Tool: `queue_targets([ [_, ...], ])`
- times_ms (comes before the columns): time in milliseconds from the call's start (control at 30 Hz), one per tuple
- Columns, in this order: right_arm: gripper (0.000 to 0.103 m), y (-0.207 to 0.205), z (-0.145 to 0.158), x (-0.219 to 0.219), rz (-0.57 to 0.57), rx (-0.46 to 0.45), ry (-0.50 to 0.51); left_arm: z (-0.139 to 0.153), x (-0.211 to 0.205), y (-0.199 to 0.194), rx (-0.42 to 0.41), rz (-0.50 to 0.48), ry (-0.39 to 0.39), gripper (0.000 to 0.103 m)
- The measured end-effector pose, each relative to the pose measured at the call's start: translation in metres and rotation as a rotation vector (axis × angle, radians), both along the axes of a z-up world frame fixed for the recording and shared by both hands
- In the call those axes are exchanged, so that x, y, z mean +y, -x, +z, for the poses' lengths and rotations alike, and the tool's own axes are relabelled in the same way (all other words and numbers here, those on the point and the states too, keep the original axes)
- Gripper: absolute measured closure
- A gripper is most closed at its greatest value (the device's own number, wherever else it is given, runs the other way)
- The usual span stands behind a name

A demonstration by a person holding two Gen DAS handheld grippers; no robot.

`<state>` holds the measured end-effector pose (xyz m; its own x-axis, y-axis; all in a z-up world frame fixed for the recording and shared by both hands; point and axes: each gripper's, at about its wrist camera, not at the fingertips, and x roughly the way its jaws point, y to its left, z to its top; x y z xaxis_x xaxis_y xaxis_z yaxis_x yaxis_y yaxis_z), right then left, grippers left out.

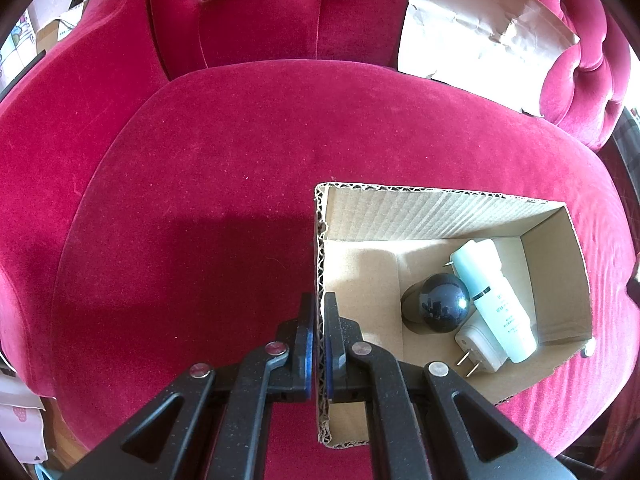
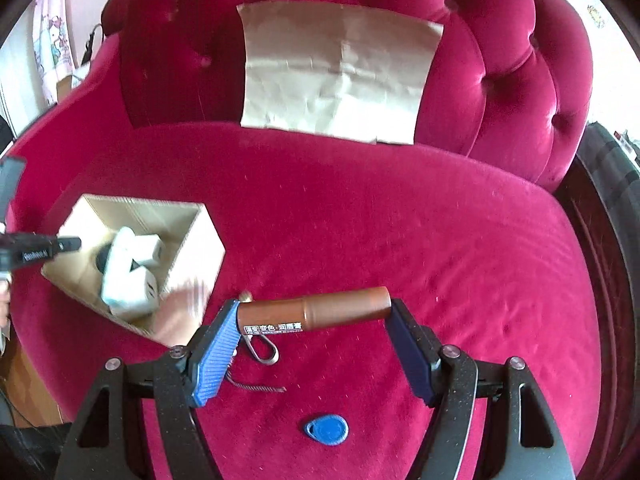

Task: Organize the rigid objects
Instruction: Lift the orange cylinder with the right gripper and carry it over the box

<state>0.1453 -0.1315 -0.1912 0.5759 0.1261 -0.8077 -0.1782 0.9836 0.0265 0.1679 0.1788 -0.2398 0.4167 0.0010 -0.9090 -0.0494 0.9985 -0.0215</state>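
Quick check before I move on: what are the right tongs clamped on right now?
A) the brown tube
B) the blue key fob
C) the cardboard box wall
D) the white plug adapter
A: the right tongs grip the brown tube end to end, while the blue key fob lies loose on the red cushion below.

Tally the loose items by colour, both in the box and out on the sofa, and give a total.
White: 1, charger plug
Pale blue-green: 1, bottle
Dark glossy: 1, round-topped object
Brown: 1, lip balm tube, held endwise between the right tongs
Blue: 1, key fob
Total: 5
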Motion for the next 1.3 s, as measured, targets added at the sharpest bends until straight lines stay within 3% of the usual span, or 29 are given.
queue_targets([
  [467,0.026,-0.004,0.038,0.041,0.061,-0.095,-0.04,0.0,0.001,0.0,0.0,0.0,0.007,0.099],
  [1300,0.026,-0.01,0.016,0.121,0.171,-0.082,-0.104,0.001,0.003,0.0,0.0,-0.007,0.016,0.099],
])
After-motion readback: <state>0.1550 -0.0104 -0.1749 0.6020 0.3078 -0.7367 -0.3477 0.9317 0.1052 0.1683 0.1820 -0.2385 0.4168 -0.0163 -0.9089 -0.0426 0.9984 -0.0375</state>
